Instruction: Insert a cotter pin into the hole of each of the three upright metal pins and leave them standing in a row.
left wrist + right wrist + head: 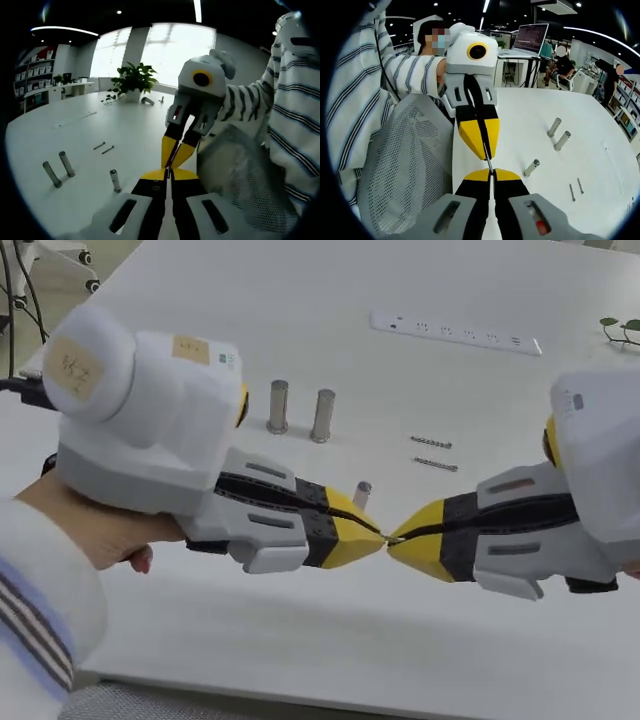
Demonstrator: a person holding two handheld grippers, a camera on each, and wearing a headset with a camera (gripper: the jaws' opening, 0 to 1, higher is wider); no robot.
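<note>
Head view: the left hand-held gripper (378, 536) and right hand-held gripper (394, 543) meet tip to tip above the worktop (300, 630). Both are clenched on one cotter pin (388, 539), likely to regrip it.

Left gripper view: the nearest metal pin (115, 180) stands alone and empty, the other two metal pins (67, 164) paired farther off.

Right gripper view: the held pin is a thin grey rod, and the spare cotter pins (571, 192) lie flat.

Head view: close overhead, tilted down, facing 12 o'clock across the table (300, 300). Gripper views: low, near, facing each other tip to tip. All share three metal pins (322, 415), at 8 o'clock left, 3 o'clock right.
</note>
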